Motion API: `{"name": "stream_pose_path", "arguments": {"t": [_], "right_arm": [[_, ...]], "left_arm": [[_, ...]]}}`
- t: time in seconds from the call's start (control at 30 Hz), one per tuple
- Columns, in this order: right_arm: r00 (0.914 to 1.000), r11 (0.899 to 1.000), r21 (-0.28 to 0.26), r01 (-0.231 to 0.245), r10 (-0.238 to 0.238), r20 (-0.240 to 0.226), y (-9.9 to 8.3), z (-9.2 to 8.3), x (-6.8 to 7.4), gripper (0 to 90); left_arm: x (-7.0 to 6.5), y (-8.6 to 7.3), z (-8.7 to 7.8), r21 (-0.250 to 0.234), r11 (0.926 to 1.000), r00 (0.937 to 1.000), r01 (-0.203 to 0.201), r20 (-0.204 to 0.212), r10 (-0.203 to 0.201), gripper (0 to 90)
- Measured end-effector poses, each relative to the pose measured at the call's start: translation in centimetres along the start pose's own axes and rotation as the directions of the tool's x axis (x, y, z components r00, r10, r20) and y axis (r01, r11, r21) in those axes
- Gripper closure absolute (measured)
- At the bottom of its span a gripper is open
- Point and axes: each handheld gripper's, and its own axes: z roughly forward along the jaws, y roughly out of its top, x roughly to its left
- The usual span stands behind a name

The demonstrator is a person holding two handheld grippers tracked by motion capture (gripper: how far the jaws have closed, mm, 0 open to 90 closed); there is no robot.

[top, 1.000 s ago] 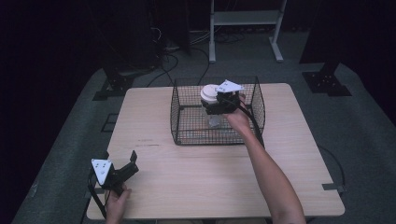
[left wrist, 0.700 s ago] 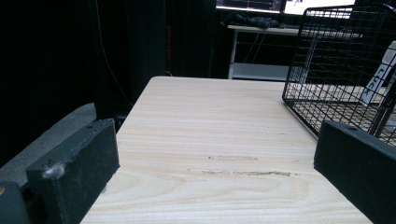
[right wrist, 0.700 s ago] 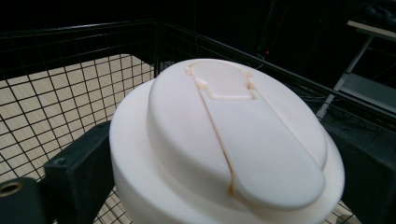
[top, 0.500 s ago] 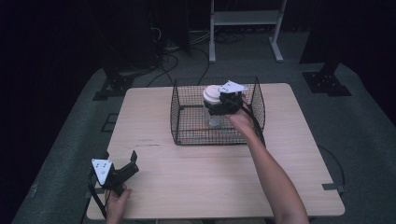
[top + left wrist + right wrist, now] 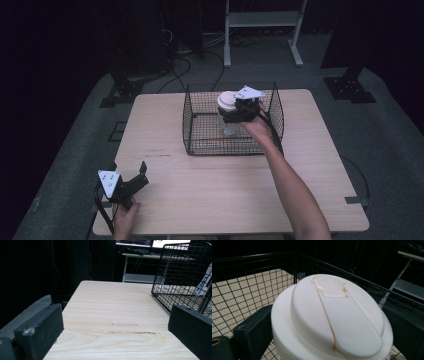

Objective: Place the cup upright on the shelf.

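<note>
A clear plastic jar with a cream flip-top lid [image 5: 229, 107] stands upright inside the black wire basket [image 5: 200, 125], right gripper [image 5: 235, 116] fingers pinching it. Left gripper [image 5: 141, 175] fingers spread wide above the wooden counter [image 5: 210, 185].

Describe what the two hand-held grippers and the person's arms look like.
Each hand-held gripper, left and right, is black with two blocky dark jaws and carries a pale three-cornered plate with small dark marks on top. A black cable trails from each. The person's forearms are bare, with no sleeves showing in the high view.
</note>
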Motion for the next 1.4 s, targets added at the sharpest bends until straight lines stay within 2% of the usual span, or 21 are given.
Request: {"name": "stream_pose_path", "arguments": {"t": [0.4, 0.63, 0.83, 1.1, 1.4], "right_arm": [[0.9998, 1.000, -0.022, -0.017, 0.017, -0.010, 0.6, -0.7, -0.1, 1.9], [0.9996, 0.998, -0.057, -0.025, 0.024, -0.017, 1.4, -1.4, -0.2, 1.9], [0.9993, 0.995, -0.098, -0.031, 0.029, -0.023, 2.4, -2.7, -0.4, 1.9], [0.9991, 0.993, -0.115, -0.033, 0.030, -0.029, 3.0, -4.4, -0.4, 1.9], [0.9998, 0.993, -0.119, -0.006, 0.003, -0.020, 3.4, -6.4, -0.2, 1.9]], "left_arm": [[0.0, 0.0, 0.0, 0.001, 1.0000, 1.0000, 0.001, -0.004, -0.001, 0.0], [0.0, 0.0, 0.1, 0.001, 1.0000, 1.0000, -0.001, -0.003, 0.001, 0.0], [0.0, 0.0, 0.0, 0.003, 1.0000, 1.0000, -0.003, -0.002, 0.003, 0.0], [0.0, 0.0, 0.0, 0.003, 1.0000, 1.0000, -0.003, 0.000, 0.003, 0.0], [0.0, 0.0, 0.0, 0.003, 1.0000, 1.0000, -0.003, 0.003, 0.003, 0.0]]}}
